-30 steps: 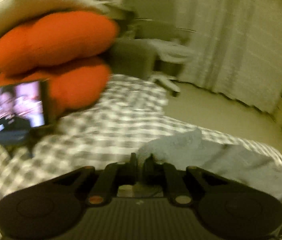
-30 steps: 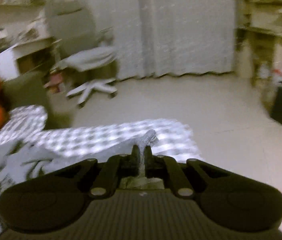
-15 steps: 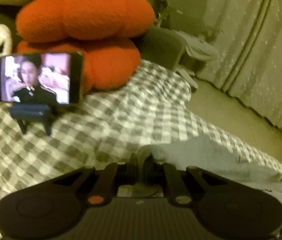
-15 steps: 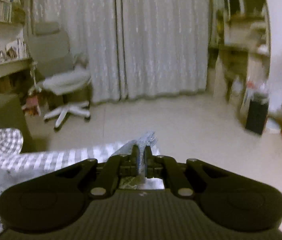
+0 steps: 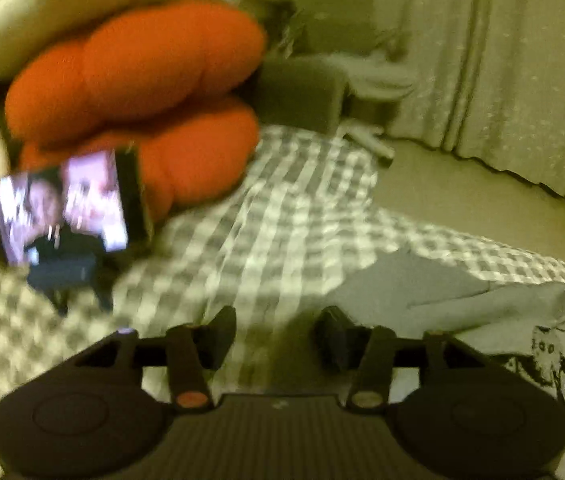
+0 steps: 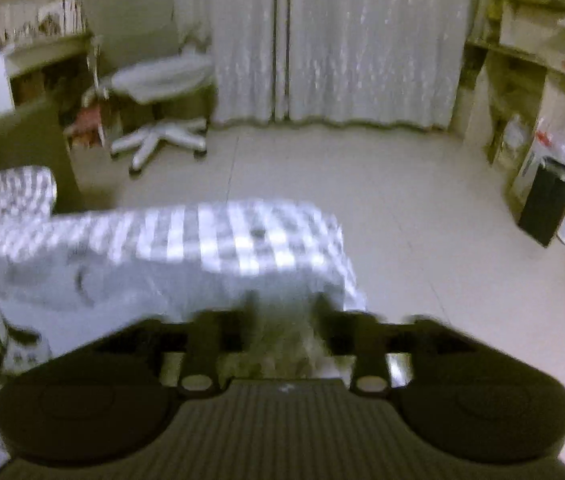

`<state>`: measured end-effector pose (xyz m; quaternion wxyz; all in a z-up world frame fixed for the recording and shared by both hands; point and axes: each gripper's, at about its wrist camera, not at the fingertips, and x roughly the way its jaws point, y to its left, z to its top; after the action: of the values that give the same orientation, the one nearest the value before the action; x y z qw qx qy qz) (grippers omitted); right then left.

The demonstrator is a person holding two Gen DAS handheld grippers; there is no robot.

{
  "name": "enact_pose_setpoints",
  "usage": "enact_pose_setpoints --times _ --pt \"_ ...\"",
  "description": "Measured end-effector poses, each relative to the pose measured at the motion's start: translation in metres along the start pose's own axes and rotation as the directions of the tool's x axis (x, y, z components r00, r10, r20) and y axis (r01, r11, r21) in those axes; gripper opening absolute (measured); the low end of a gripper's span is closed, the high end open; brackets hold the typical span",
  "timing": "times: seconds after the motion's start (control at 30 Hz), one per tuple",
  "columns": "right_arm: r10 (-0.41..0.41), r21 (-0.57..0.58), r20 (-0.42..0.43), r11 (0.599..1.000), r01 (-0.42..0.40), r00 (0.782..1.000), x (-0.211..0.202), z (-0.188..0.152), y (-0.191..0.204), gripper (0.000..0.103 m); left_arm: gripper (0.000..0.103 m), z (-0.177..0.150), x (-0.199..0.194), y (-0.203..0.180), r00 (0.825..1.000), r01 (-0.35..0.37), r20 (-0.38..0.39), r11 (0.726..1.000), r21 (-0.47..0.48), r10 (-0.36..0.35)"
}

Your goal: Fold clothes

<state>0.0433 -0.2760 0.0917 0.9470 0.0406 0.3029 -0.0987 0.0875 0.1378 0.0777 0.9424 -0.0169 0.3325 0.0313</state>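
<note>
Lying spread on the checked bed cover [image 5: 294,216], the pale grey garment [image 5: 422,284] sits at about 3 o'clock of the left gripper [image 5: 278,332], its printed part [image 5: 554,360] trailing toward 4 o'clock; the left fingers [image 5: 218,332] stand spread apart with only bedding showing between them, so this gripper holds nothing; a likely reason is that the cloth is meant to rest flat where it lies.

From the right wrist view the same garment [image 6: 94,280] runs from 9 o'clock in toward the right gripper [image 6: 282,320], near the bed's far corner [image 6: 322,232]; blur smears the fingers here; a fold of pale cloth seems to sit between them, yet whether they pinch it or stand loose around it I cannot tell.

Off to 10 o'clock in the left view, a phone on a stand [image 5: 62,208] leans before an orange cushion [image 5: 142,80], well apart from the garment.

Judging by the flat lie, the scene fits either a fold just laid down or cloth smoothed ready for one.
</note>
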Motion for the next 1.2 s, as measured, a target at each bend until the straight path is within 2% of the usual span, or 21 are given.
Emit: enact_pose_setpoints --times 0.03,0.1,0.2,0.23,0.3,0.4,0.47,0.53,0.57,0.6,0.63,0.67,0.7,0.73,0.83,0.93,1.07,1.13,1.2 --pt "0.021 0.009 0.003 1.000 -0.021 1.000 0.002 0.002 -0.001 0.059 0.057 0.000 0.001 -0.006 1.000 0.013 0.010 0.999 0.031 -0.013" --pt "0.052 0.032 -0.008 0.998 -0.052 0.999 0.010 0.004 -0.004 0.059 0.063 0.000 0.007 -0.017 0.999 0.043 0.015 0.996 0.084 -0.044" --pt "0.071 0.079 -0.054 0.995 -0.066 0.996 0.029 0.003 -0.006 0.059 0.065 -0.002 0.011 -0.034 0.997 0.064 0.028 0.987 0.144 -0.069" --pt "0.078 0.100 -0.068 0.992 -0.071 0.995 0.036 0.002 -0.009 0.059 0.070 -0.002 0.012 -0.040 0.996 0.071 0.036 0.984 0.165 -0.078" --pt "0.094 0.144 -0.091 0.986 -0.080 0.991 0.046 0.004 -0.015 0.060 0.076 -0.004 0.020 -0.044 0.997 0.076 0.017 0.979 0.189 -0.080" --pt "0.130 0.210 -0.091 0.972 -0.109 0.987 0.058 0.011 -0.027 0.062 0.076 -0.006 0.034 -0.049 0.997 0.080 -0.019 0.972 0.221 -0.078" --pt "0.136 0.190 -0.109 0.975 -0.113 0.985 0.068 0.009 -0.028 0.066 0.071 -0.007 0.043 -0.052 0.996 0.084 -0.044 0.967 0.241 -0.076" --pt "0.119 0.143 -0.130 0.985 -0.100 0.984 0.075 0.006 -0.023 0.067 0.043 -0.009 0.052 -0.055 0.995 0.088 -0.068 0.961 0.262 -0.073" --pt "0.097 0.107 -0.124 0.991 -0.084 0.987 0.073 0.006 -0.018 0.067 0.041 -0.008 0.053 -0.054 0.994 0.099 -0.070 0.963 0.250 -0.084" --pt "0.082 0.093 -0.129 0.993 -0.070 0.988 0.072 0.006 -0.014 0.064 0.028 -0.007 0.053 -0.051 0.993 0.113 -0.066 0.967 0.228 -0.101" --pt "0.071 0.082 -0.133 0.995 -0.060 0.989 0.070 0.008 -0.008 0.050 0.016 -0.006 0.052 -0.049 0.991 0.128 -0.062 0.970 0.205 -0.117" --pt "0.066 0.064 -0.133 0.996 -0.058 0.989 0.067 0.010 -0.003 0.040 0.013 -0.004 0.052 -0.046 0.989 0.142 -0.058 0.973 0.183 -0.134" --pt "0.062 0.044 -0.131 0.997 -0.056 0.989 0.064 0.011 0.003 0.014 0.011 -0.003 0.051 -0.043 0.988 0.150 -0.054 0.975 0.162 -0.143" --pt "0.057 0.024 -0.130 0.998 -0.055 0.990 0.061 0.013 0.009 0.010 0.010 -0.002 0.048 -0.041 0.987 0.155 -0.051 0.978 0.142 -0.149" --pt "0.037 -0.014 -0.077 0.999 -0.038 0.996 0.049 0.014 0.016 0.008 0.009 0.002 0.042 -0.034 0.986 0.168 -0.038 0.982 0.085 -0.165" --pt "-0.016 -0.058 0.023 0.998 0.017 1.000 0.027 0.023 0.019 0.007 0.009 0.007 0.028 -0.032 0.989 0.145 0.002 0.986 0.077 -0.146" --pt "-0.040 -0.107 0.159 0.993 0.057 0.986 -0.006 0.030 0.021 0.007 0.009 0.012 0.010 -0.034 0.990 0.128 0.048 0.989 0.073 -0.132" --pt "-0.039 -0.091 0.197 0.994 0.058 0.980 -0.017 0.033 0.018 0.007 0.009 0.016 0.001 -0.030 0.985 0.150 0.080 0.988 0.035 -0.152" --pt "-0.032 -0.069 0.217 0.996 0.048 0.976 -0.024 0.035 0.016 0.007 0.009 0.013 0.003 -0.032 0.987 0.135 0.077 0.990 0.051 -0.139"
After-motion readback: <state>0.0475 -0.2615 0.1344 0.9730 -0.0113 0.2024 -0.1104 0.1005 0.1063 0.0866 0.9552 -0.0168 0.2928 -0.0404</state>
